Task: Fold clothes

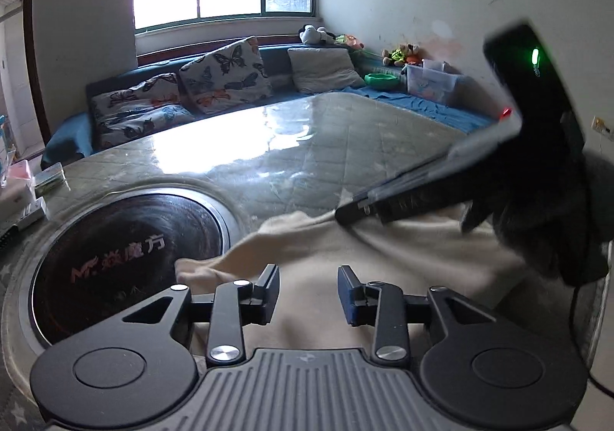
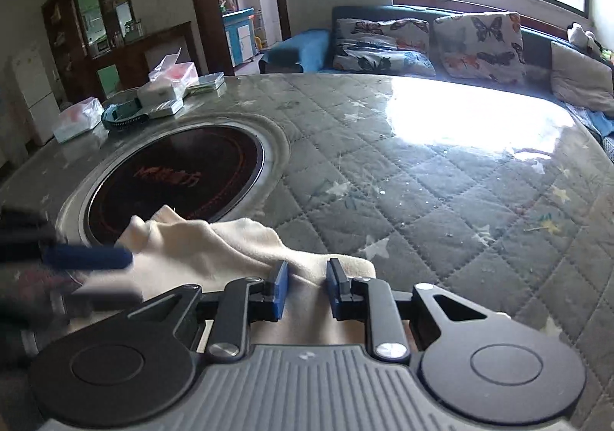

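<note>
A cream cloth (image 1: 326, 247) (image 2: 199, 247) lies crumpled at the near edge of the round quilted table (image 1: 307, 147) (image 2: 422, 181), one corner over the rim of the black inset hob (image 1: 126, 250) (image 2: 180, 178). My left gripper (image 1: 308, 291) hovers just over the cloth's near part, open, with nothing pinched. My right gripper (image 2: 307, 289) stands open with a ridge of the cloth in the narrow gap; its pads do not press on it. In the left wrist view the right gripper (image 1: 353, 210) comes in blurred from the right, tip on the cloth. The left gripper (image 2: 88, 258) shows blurred at the cloth's left end.
Boxes and plastic packs (image 2: 165, 89) (image 1: 23, 185) sit on the table's far left edge. A blue sofa with butterfly cushions (image 1: 222, 74) (image 2: 479, 43) runs behind the table under the window. A dark furry sleeve (image 1: 537, 220) holds the right gripper.
</note>
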A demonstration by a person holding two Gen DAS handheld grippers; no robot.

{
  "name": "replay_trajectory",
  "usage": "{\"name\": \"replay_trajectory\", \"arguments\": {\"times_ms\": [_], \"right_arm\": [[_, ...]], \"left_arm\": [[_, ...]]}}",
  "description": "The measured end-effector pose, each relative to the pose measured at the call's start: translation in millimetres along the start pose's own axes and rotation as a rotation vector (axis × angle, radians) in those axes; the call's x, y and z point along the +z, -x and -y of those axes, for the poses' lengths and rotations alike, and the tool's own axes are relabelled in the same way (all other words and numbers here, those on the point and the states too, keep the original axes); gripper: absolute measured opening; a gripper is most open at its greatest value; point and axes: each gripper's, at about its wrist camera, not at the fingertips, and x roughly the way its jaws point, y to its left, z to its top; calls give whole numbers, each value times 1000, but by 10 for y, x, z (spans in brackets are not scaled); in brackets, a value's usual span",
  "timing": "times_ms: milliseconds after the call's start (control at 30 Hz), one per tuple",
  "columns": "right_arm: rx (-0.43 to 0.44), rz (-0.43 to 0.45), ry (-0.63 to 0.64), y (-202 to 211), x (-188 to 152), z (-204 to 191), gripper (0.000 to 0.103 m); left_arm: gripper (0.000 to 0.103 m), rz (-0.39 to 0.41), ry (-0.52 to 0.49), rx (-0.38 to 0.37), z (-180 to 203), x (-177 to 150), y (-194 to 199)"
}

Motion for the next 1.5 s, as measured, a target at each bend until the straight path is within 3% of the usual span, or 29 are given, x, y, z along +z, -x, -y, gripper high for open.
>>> {"name": "replay_trajectory", "arguments": {"times_ms": [200,367,533,767,967,1167,1500], "right_arm": [[56,0,61,-14,51,-205,21],[35,-23,76,-205,110,-255,21],[43,11,96,4,112,-270,21],[58,63,222,607,-235,-415,21],[49,92,289,811,-644,-570,20],[18,129,268,711,-899,-598,20],[-27,157,181,957,-950,-377,20]], "left_arm": [[38,-16,56,2,-23,-107,-56],[41,-13,81,18,-81,-145,-35],[42,-1,106,25,-96,-162,66],[43,40,122,23,0,-107,165],[44,31,86,21,136,-216,182],[45,28,59,50,155,-322,102],[47,34,60,57,154,-342,101]]}}
